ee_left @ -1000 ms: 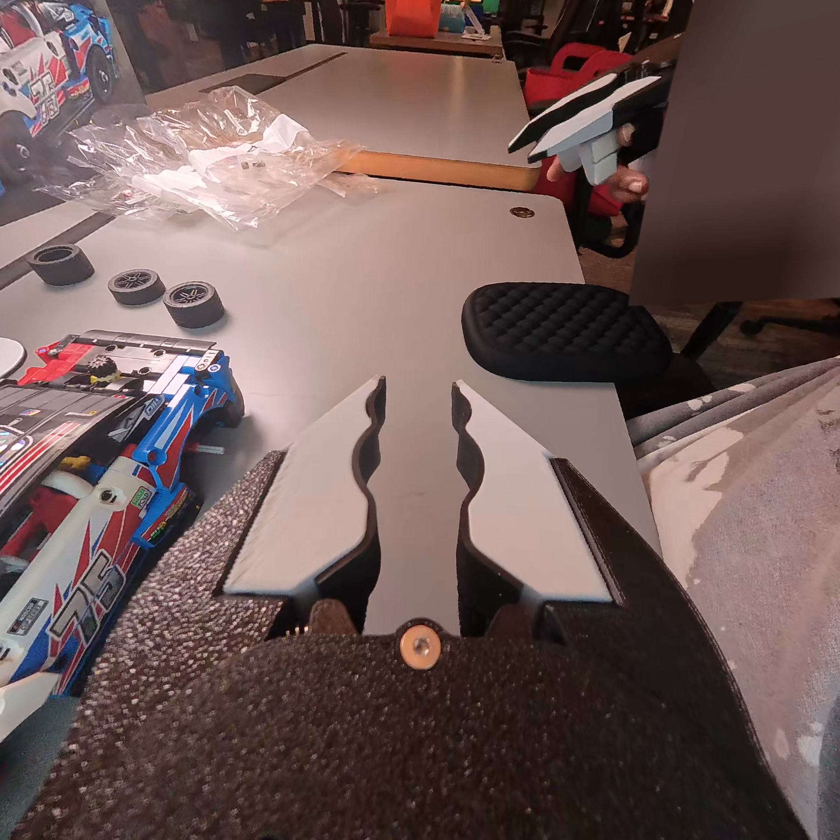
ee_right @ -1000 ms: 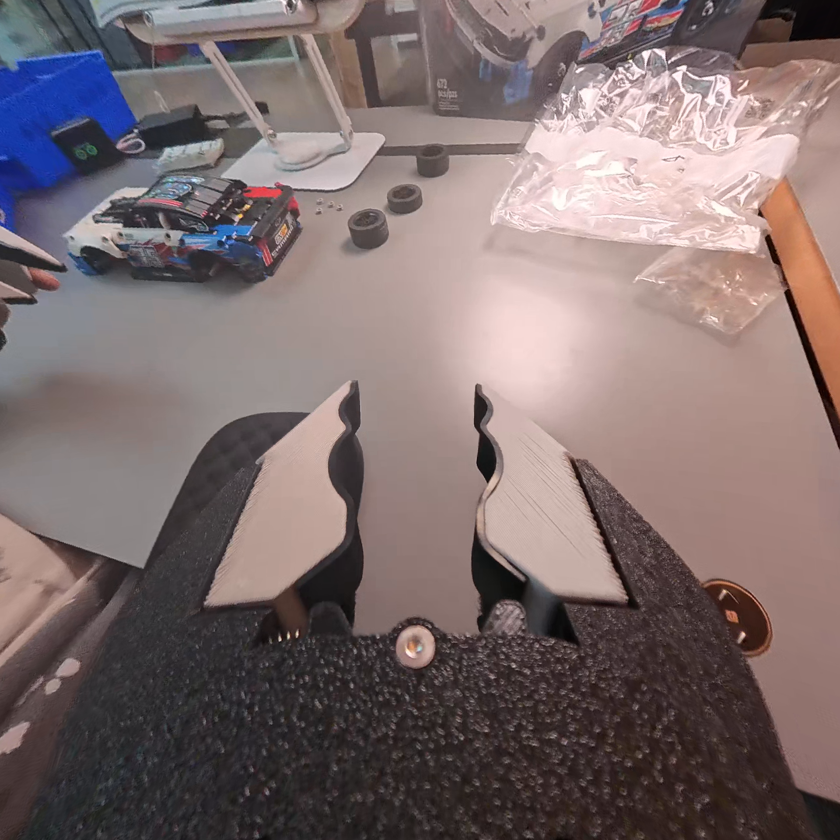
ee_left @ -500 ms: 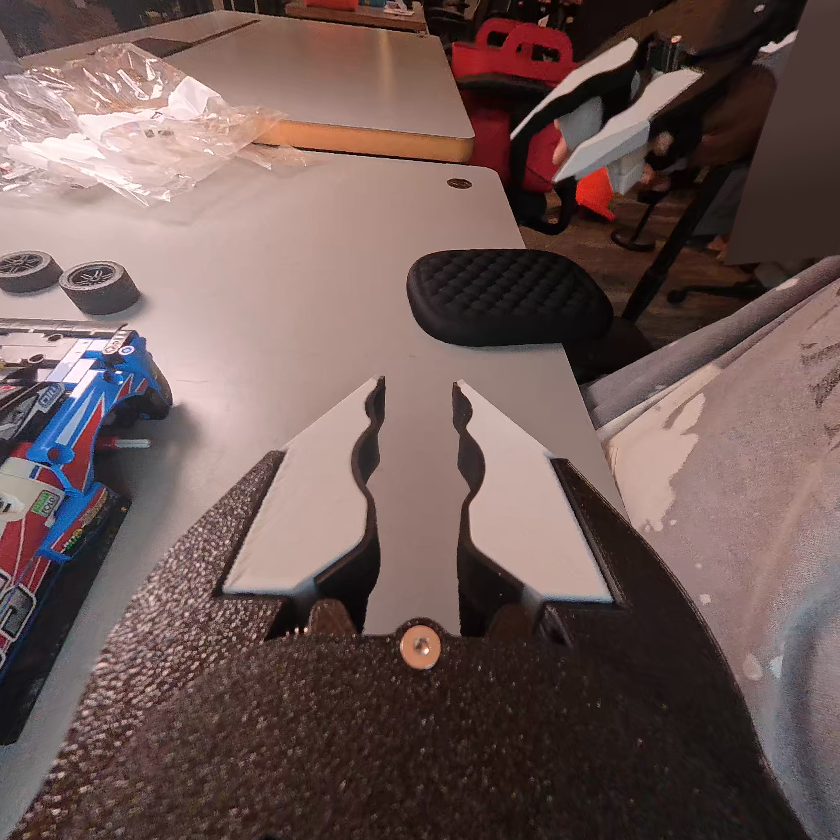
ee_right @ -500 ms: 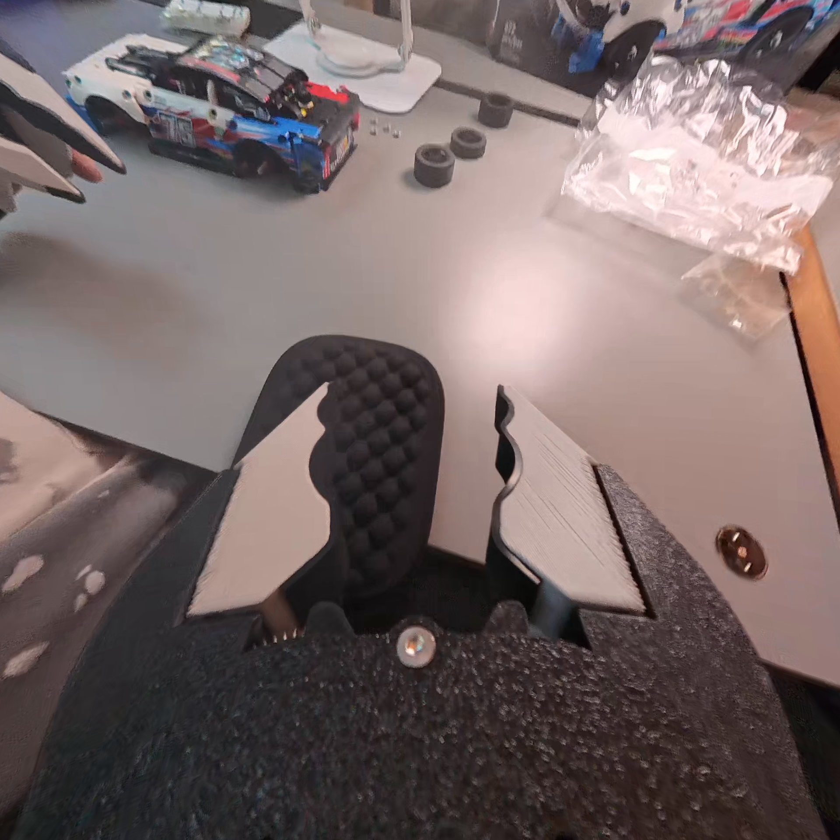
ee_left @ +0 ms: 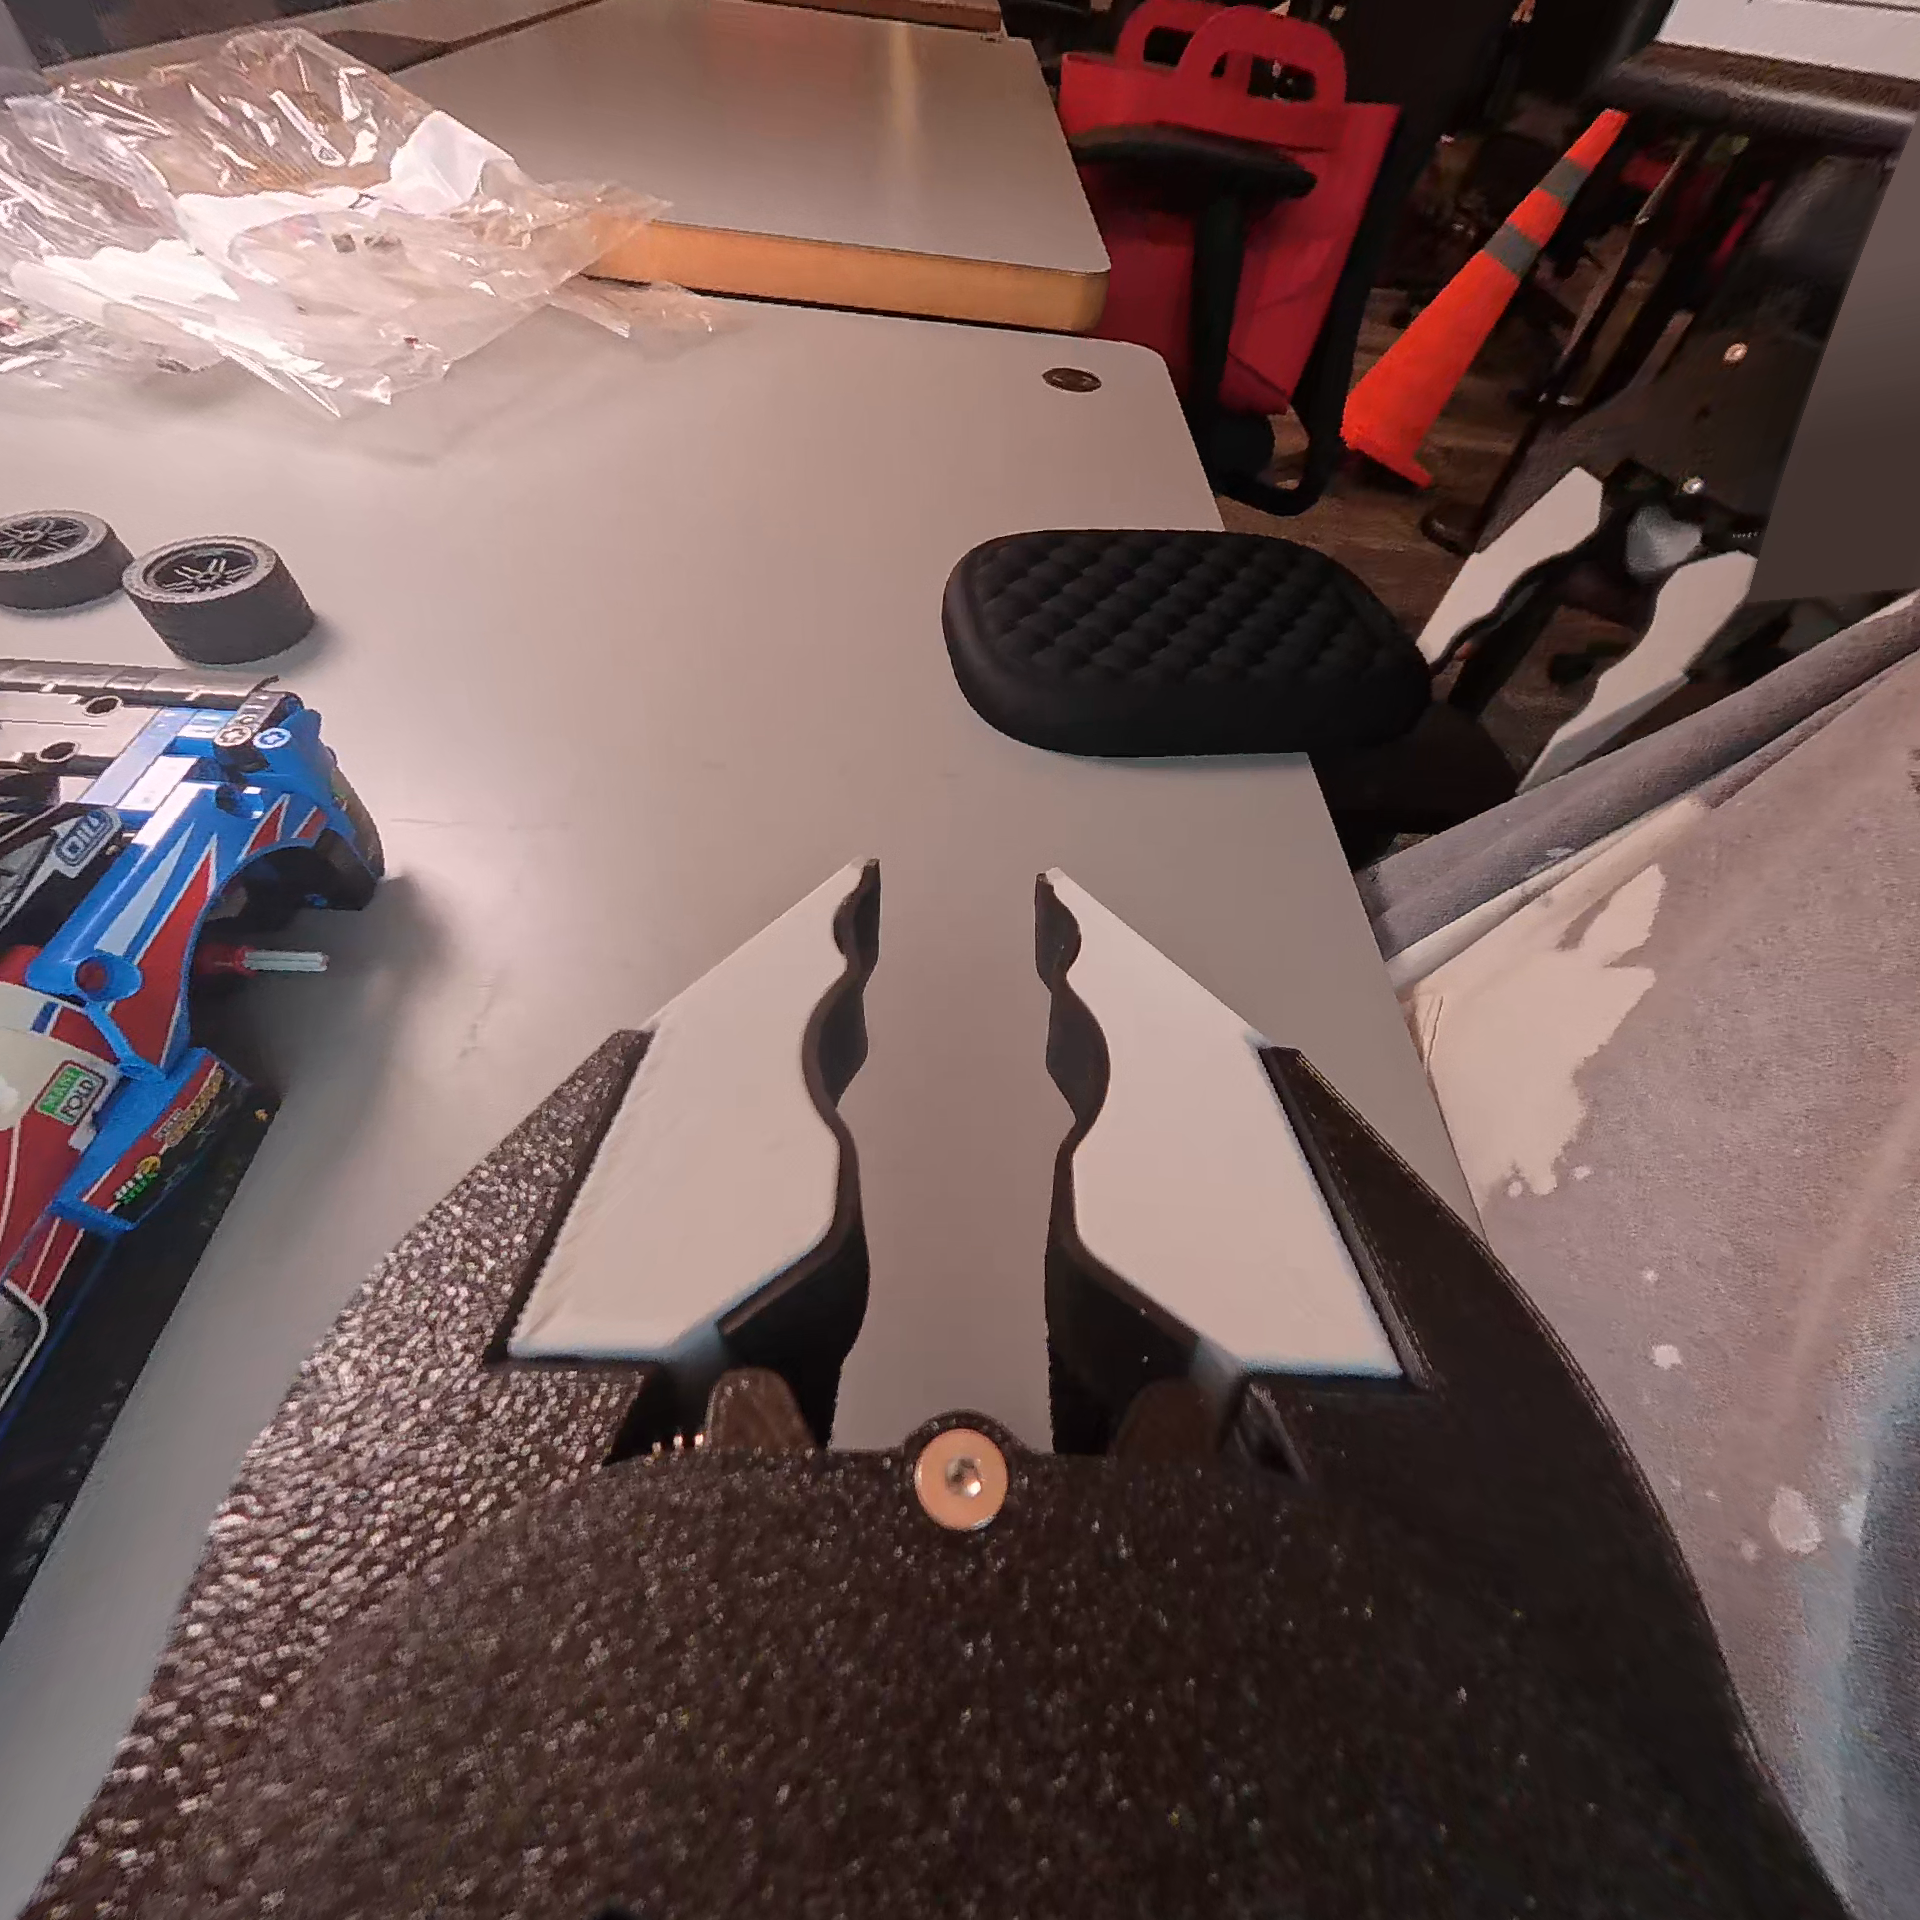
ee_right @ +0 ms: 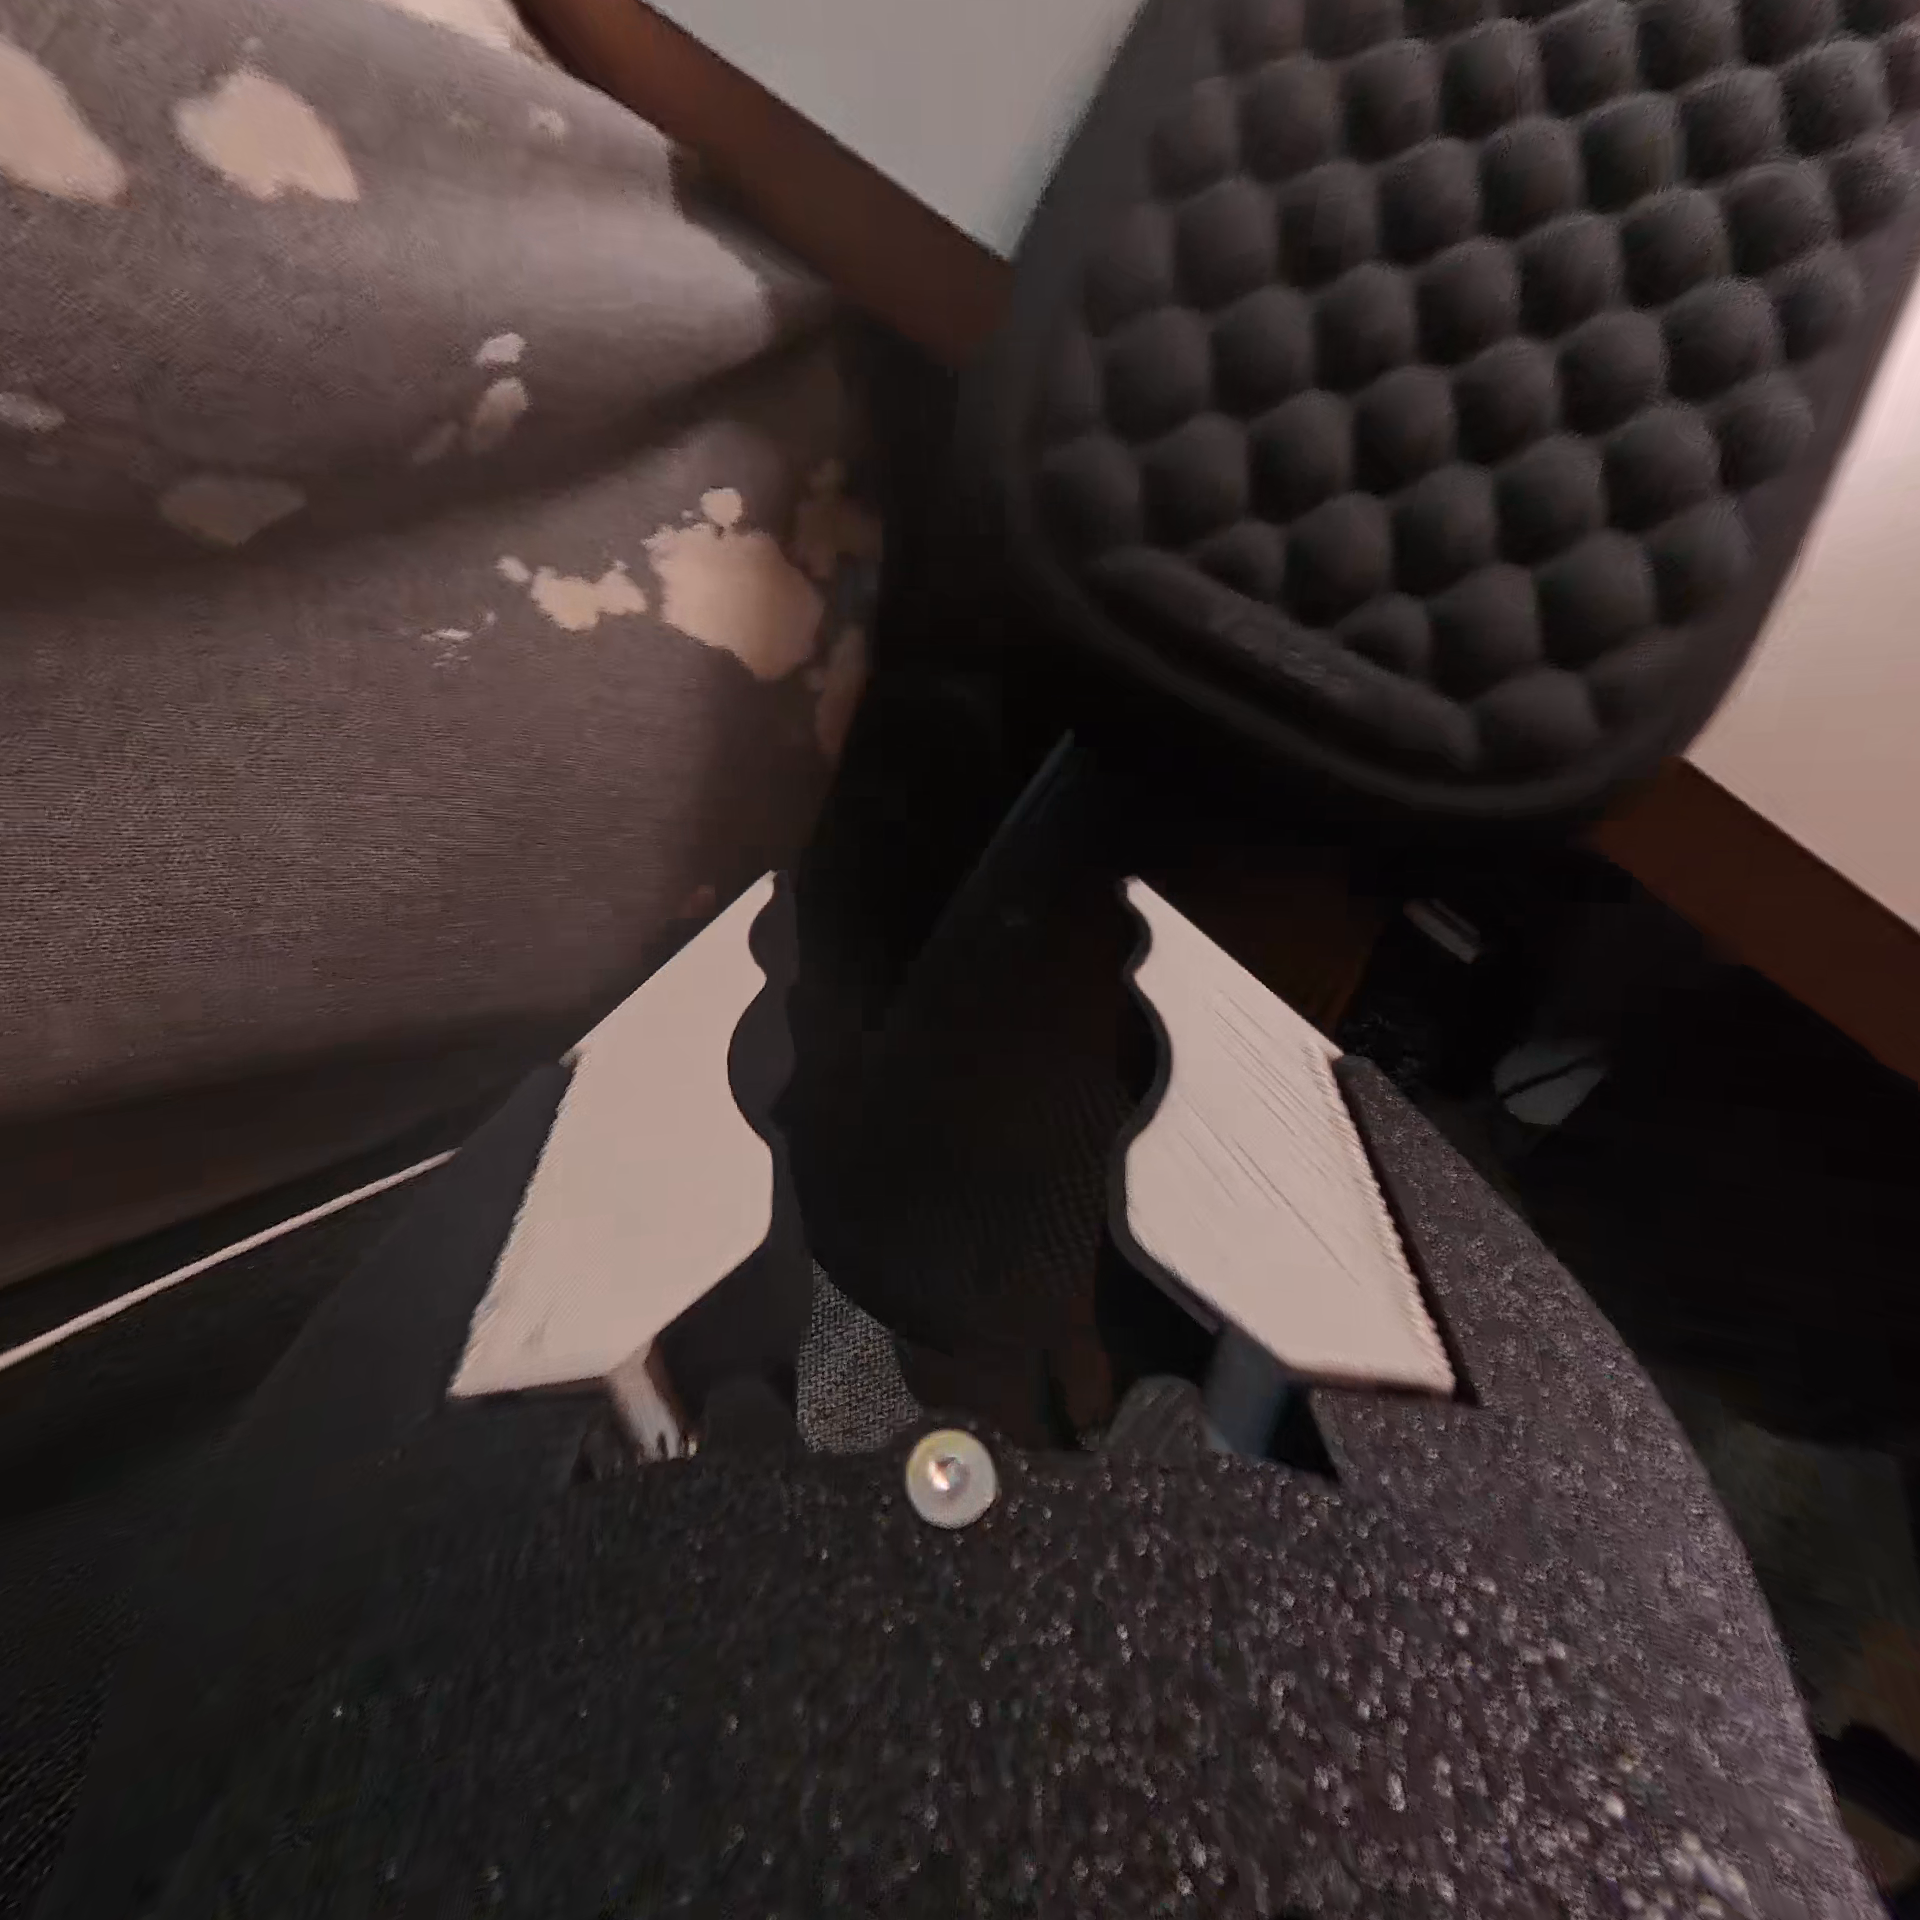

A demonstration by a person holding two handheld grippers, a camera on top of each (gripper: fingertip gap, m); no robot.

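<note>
My left gripper [ee_left: 956,873] is open and empty, low over the grey table [ee_left: 675,582] near its front right edge. A blue, red and white brick-built race car [ee_left: 135,935] lies to its left. Two loose black wheels [ee_left: 218,597] sit beyond the car. A black dimpled chair armrest [ee_left: 1174,644] overlaps the table edge ahead. My right gripper [ee_right: 951,894] is open and empty, below the table edge beside that armrest [ee_right: 1455,395], pointing into the dark gap under it. It also shows at the right of the left wrist view [ee_left: 1590,613].
Crumpled clear plastic bags [ee_left: 281,218] lie at the far left of the table. A second table [ee_left: 790,135] stands behind. A red bag [ee_left: 1236,166] and an orange cone [ee_left: 1475,281] stand on the floor. A person's grey stained trouser leg [ee_right: 364,582] is left of my right gripper.
My right gripper has dropped from above the table to below its edge beside the armrest, and its jaws stand wider. My left gripper has shifted slightly right and stays open.
</note>
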